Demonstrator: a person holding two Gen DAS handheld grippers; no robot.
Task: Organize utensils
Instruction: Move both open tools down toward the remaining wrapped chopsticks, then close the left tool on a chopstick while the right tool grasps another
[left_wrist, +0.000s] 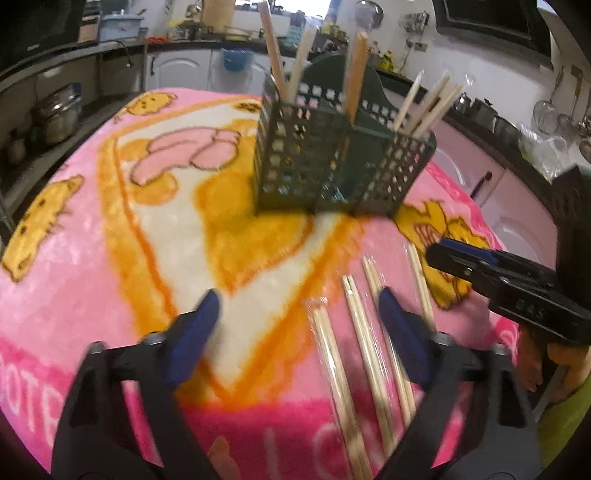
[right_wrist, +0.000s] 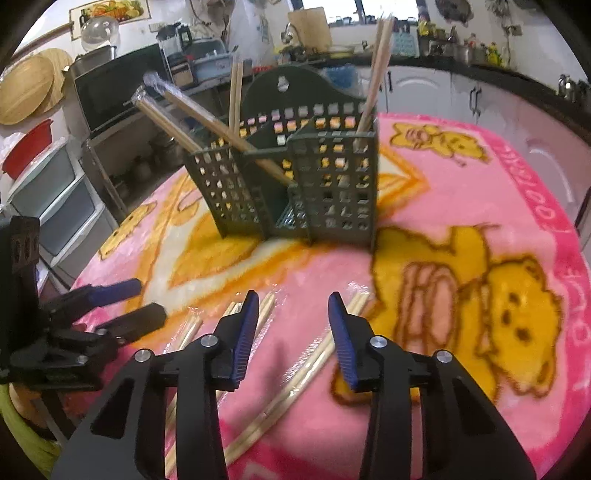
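Left view: pink blanket surface (left_wrist: 92, 236), green caddy (left_wrist: 332, 162) behind. Your left tool (left_wrist: 299, 325) is released; wrapped chopsticks (left_wrist: 354, 332) lie lengthwise toward the caddy.

Right view: your right tool (right_wrist: 293, 314), released, is nearer the chopsticks (right_wrist: 306, 369).

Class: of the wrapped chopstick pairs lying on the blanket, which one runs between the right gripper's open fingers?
The rightmost chopstick pair, running between the right gripper; the other pairs lie left.
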